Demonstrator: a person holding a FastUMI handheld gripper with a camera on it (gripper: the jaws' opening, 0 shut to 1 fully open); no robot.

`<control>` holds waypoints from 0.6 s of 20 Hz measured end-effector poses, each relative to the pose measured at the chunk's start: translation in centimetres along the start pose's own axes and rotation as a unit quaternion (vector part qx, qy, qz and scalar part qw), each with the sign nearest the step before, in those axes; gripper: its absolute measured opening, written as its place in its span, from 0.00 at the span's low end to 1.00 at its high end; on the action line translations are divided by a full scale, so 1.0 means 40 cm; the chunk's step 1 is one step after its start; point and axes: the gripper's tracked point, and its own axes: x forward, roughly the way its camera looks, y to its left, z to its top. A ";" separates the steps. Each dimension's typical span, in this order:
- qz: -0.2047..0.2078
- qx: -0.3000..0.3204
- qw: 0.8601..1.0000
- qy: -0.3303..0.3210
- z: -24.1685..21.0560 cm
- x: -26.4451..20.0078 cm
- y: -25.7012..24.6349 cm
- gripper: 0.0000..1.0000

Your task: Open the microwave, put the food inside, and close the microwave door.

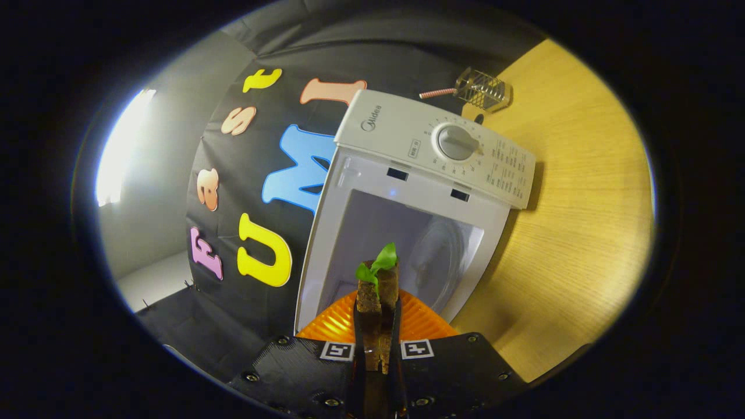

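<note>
Microwave (407,221) open (cavity bare) | tool (378,340) grips food (378,291)

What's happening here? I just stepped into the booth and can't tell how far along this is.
A handheld gripper is shut on a brown piece of food topped with green leaves, holding it over an orange plate. Just beyond stands the white microwave on the wooden table; its cavity is exposed, so the door appears to be already open. The food is not yet inside. A wire basket lies behind the microwave.
</note>
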 end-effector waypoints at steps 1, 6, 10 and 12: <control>-0.003 0.007 1.000 -0.003 -0.005 0.017 -0.004 0.14; -0.020 0.029 0.999 -0.028 0.003 0.097 -0.036 0.15; -0.047 0.043 0.997 -0.039 0.009 0.159 -0.076 0.15; -0.057 0.045 0.996 -0.050 0.012 0.182 -0.094 0.15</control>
